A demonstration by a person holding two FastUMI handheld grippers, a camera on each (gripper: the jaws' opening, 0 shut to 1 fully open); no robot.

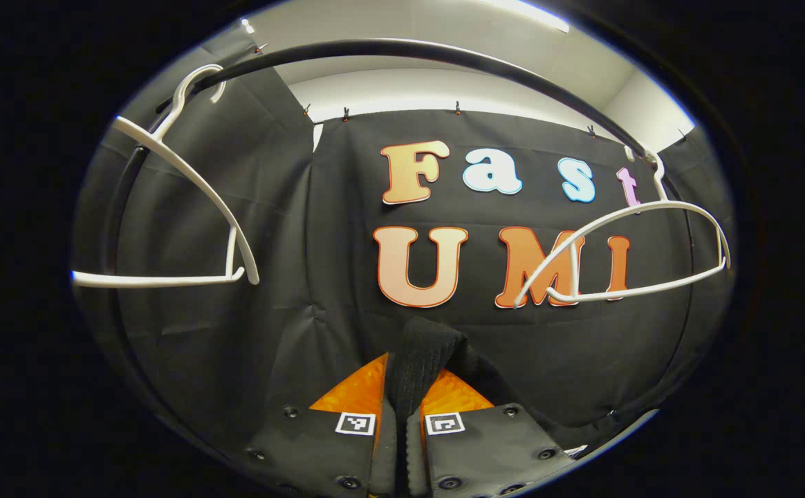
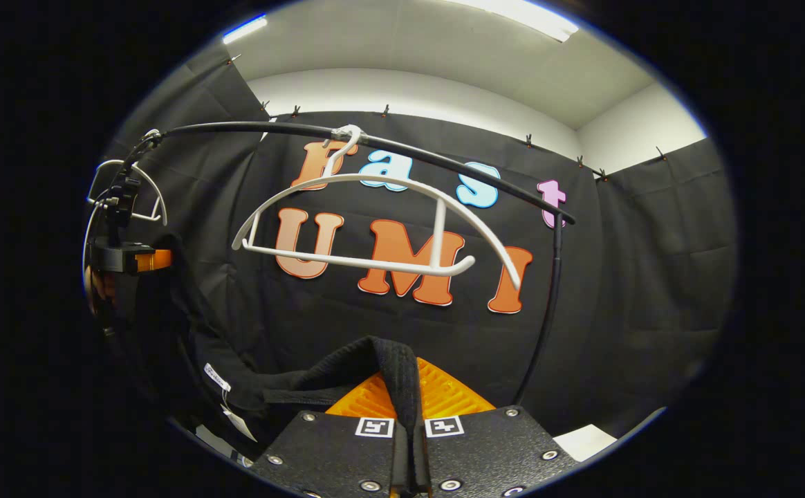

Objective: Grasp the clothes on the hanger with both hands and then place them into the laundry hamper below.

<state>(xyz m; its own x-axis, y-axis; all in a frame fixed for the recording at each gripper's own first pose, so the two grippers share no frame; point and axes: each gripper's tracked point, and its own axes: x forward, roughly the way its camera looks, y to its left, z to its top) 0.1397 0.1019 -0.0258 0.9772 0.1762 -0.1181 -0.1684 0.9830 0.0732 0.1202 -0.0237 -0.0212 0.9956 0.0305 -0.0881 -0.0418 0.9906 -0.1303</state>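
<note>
A black garment (image 1: 420, 360) is pinched between the fingers of my left gripper (image 1: 400, 415), a fold of it rising above the fingertips. My right gripper (image 2: 408, 408) is shut on another fold of the same black garment (image 2: 389, 363), which sags away to the left toward the other gripper (image 2: 129, 259), held by a hand at the left edge. The cloth hangs free of the hangers. Two bare white hangers (image 1: 188, 187) (image 1: 624, 249) hang on the black rail (image 1: 402, 52); in the right gripper view a bare white hanger (image 2: 375, 228) hangs on the rail (image 2: 409, 149).
The rail's black upright post (image 2: 548, 304) stands to the right of the right gripper. A white label (image 2: 217, 377) shows on the hanging cloth. A pale floor patch (image 2: 582, 439) lies low at the right. Black cloth walls close the booth all round.
</note>
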